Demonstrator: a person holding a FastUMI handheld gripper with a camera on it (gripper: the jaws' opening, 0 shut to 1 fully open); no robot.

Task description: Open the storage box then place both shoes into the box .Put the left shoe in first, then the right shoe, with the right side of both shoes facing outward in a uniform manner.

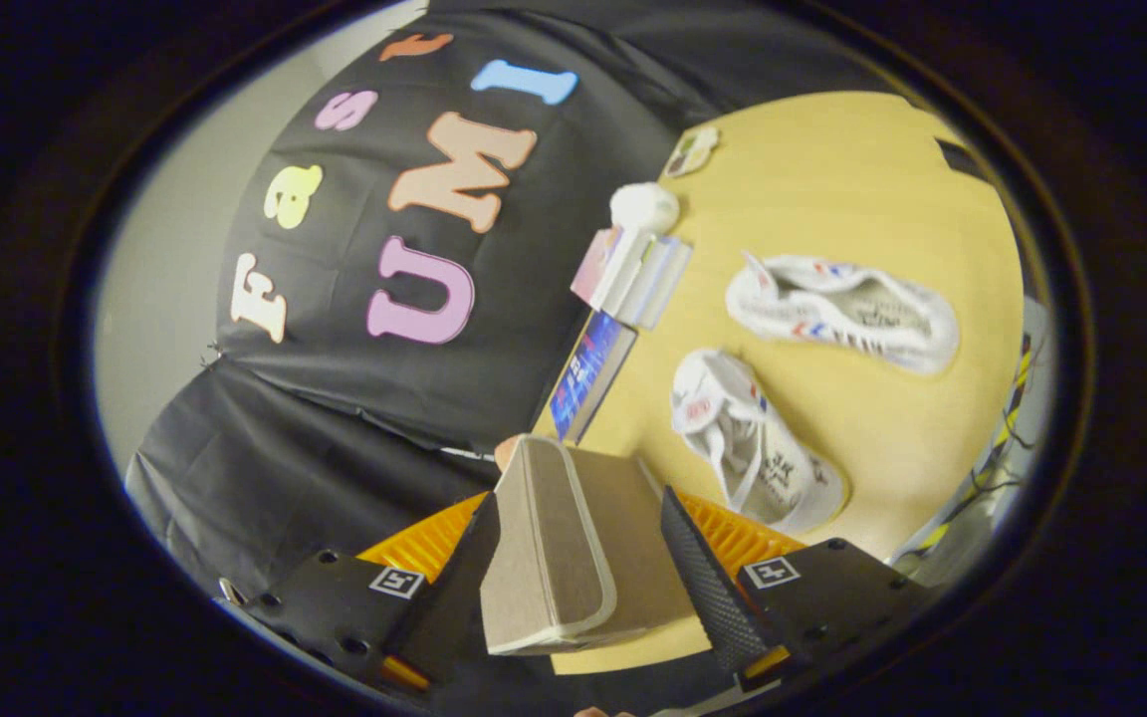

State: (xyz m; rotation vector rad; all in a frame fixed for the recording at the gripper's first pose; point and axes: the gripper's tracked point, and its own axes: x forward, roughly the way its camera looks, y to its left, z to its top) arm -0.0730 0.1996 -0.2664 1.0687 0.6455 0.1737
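Both fingers of the gripper (573, 558) stand part-way open around a tan lid flap (549, 543) of the storage box, one on each side of it; whether the pads actually press on it cannot be told. The flap is raised on edge, so the opening step seems to be under way, and the view is tilted hard over, which suggests the gripper is swinging the flap round.

If contact is loose, the flap could slide out and fall shut, and a pull off the hinge line might drag or tip the light box along the yellow table (832, 169).

Both white shoes lie on the table beyond the fingers, apart from each other: the near shoe (753, 443) just ahead, the far shoe (844, 311) further on. Neither is in the box, and its inside is hidden. Books (633, 274) and a white ball (643, 207) sit against the booth wall.
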